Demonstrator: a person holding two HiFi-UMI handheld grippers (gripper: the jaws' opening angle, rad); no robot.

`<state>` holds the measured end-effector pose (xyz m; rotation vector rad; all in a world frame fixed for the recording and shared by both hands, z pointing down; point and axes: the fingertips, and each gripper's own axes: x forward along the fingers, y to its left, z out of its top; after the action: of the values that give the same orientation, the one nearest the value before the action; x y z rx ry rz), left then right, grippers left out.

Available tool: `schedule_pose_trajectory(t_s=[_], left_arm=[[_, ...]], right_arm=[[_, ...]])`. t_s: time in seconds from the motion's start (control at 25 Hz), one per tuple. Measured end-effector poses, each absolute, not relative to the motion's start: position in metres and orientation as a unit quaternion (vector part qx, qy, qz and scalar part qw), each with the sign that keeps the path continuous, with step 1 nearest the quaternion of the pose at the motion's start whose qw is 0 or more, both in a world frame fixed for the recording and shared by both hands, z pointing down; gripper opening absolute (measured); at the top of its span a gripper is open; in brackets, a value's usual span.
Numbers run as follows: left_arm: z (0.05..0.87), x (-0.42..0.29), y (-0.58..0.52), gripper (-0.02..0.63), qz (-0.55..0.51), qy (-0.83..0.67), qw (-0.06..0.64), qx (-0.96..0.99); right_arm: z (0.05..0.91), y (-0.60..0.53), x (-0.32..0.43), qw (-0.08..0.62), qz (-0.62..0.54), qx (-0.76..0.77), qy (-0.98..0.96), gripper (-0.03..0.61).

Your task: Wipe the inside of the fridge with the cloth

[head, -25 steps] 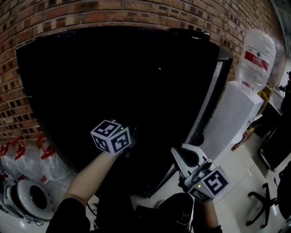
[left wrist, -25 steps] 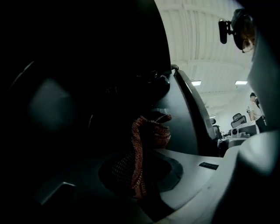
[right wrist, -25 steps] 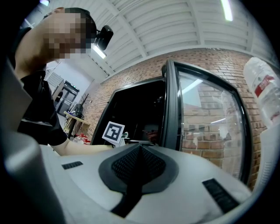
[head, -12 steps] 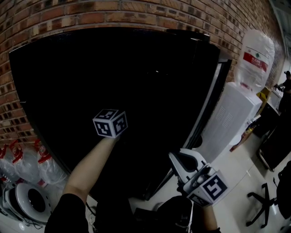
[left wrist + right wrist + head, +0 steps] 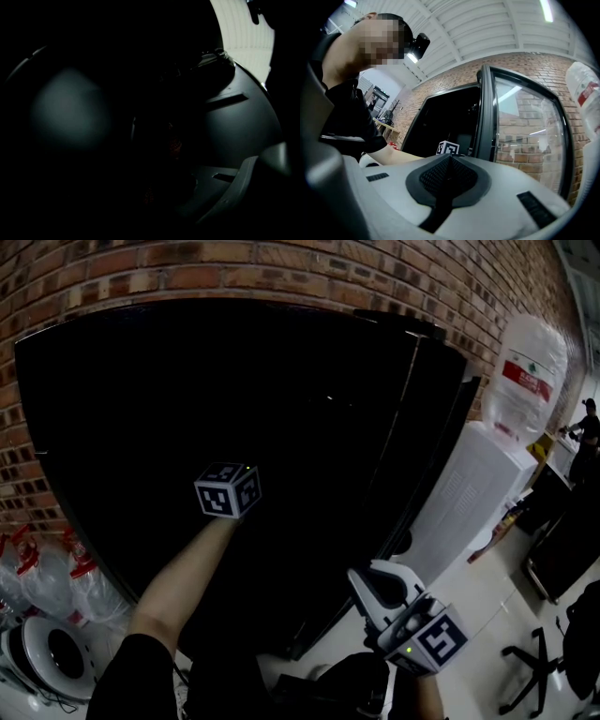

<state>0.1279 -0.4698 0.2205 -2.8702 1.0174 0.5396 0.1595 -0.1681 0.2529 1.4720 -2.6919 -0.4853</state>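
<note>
Along the brick wall (image 5: pixel 187 263), starting at the left, a cluster of clear red-capped bottles (image 5: pixel 56 577) stands on the floor against the fridge's left edge, too bunched to count. One round white appliance (image 5: pixel 47 662) sits below them. That corner leaves little room.

Next comes the single black fridge (image 5: pixel 122 409), its inside nearly all shadow. The left tool (image 5: pixel 228 490) is reached deep into it on a bare forearm, with dark space all round it. Its own view is almost black; its jaws are pressed together. It is too dark to tell whether the cloth is pinched there, and no view shows the cloth.

To the right, the one glass door (image 5: pixel 525 136) stands swung out, its edge (image 5: pixel 427 474) close to the water dispenser (image 5: pixel 469 493), so only a narrow strip of pale floor (image 5: pixel 459 587) lies between them. The right tool (image 5: pixel 367 582) hangs outside the fridge near the door's lower edge. Its jaws are closed flat together with nothing between them.

The dispenser carries one upturned water bottle (image 5: pixel 530 362). Past it the floor opens out, with one office chair (image 5: pixel 534 671) and one person (image 5: pixel 586 427) far back.
</note>
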Motion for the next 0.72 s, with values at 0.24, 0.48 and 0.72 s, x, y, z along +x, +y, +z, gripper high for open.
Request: schedule_pose_trajectory(t_s=[0.24, 0.48, 0.72], left_arm=[[0.227, 0.126, -0.493, 0.041, 0.167, 0.356, 0.028, -0.919], [0.234, 0.125, -0.514, 0.04, 0.151, 0.37, 0.037, -0.916], [0.233, 0.124, -0.523, 0.041, 0.149, 0.365, 0.034, -0.918]], right_arm=[[0.253, -0.168, 0.159, 0.019, -0.162, 0.469, -0.868, 0.005], [0.254, -0.167, 0.157, 0.021, -0.166, 0.468, -0.868, 0.005], [0.254, -0.168, 0.157, 0.02, -0.163, 0.472, -0.866, 0.005]])
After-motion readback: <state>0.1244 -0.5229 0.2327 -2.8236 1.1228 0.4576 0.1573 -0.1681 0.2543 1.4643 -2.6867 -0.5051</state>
